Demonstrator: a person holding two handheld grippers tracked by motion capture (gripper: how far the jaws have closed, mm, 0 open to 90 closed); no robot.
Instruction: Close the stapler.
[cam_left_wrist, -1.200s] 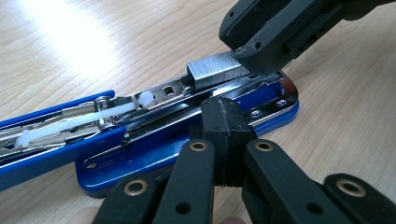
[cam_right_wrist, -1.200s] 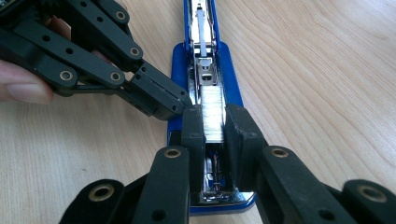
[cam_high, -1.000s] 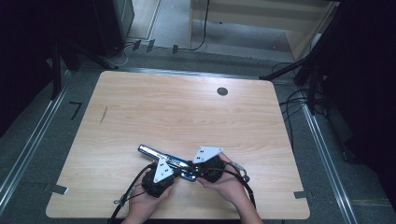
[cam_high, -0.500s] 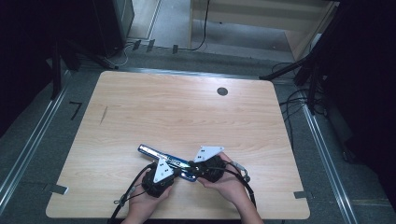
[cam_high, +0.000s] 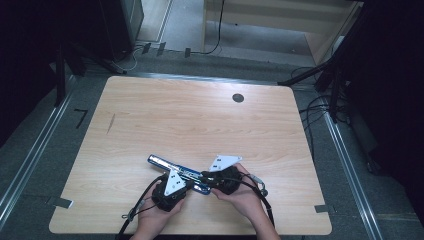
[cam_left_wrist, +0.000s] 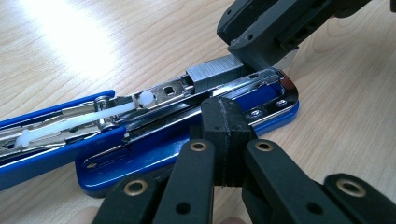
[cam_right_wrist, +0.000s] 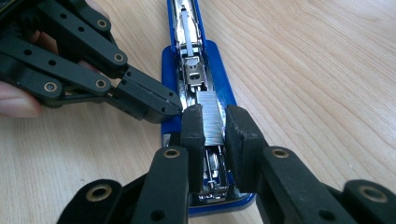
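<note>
From the high view I see the blue stapler (cam_high: 180, 173) lying open near the front edge of the wooden table (cam_high: 200, 120), slanting from upper left to lower right. The left gripper (cam_high: 187, 184) and right gripper (cam_high: 206, 179) meet over its near end, each in a hand. Most of the tabletop behind and to both sides is bare wood, with a small dark round hole (cam_high: 238, 98) far back on the right. The front edge sits just beneath my hands.

The left gripper view gives me what the high view cannot: the stapler (cam_left_wrist: 154, 135) has its top swung back, the metal channel exposed, and a block of staples (cam_left_wrist: 215, 74) sitting in it. My left gripper (cam_left_wrist: 224, 140) has its jaws pressed together, the tips resting against the stapler's side rail with nothing between them. The right gripper (cam_left_wrist: 259, 39) comes down from the top onto the staples.

The right gripper view looks straight along the channel. Here my right gripper (cam_right_wrist: 215, 128) stands with one pad on each side of the staples (cam_right_wrist: 210, 116); the jaws have just been closing a little, and the pads sit against the block. The left gripper (cam_right_wrist: 149, 105) touches the stapler (cam_right_wrist: 170, 65) from the left. Open wood spreads right.
</note>
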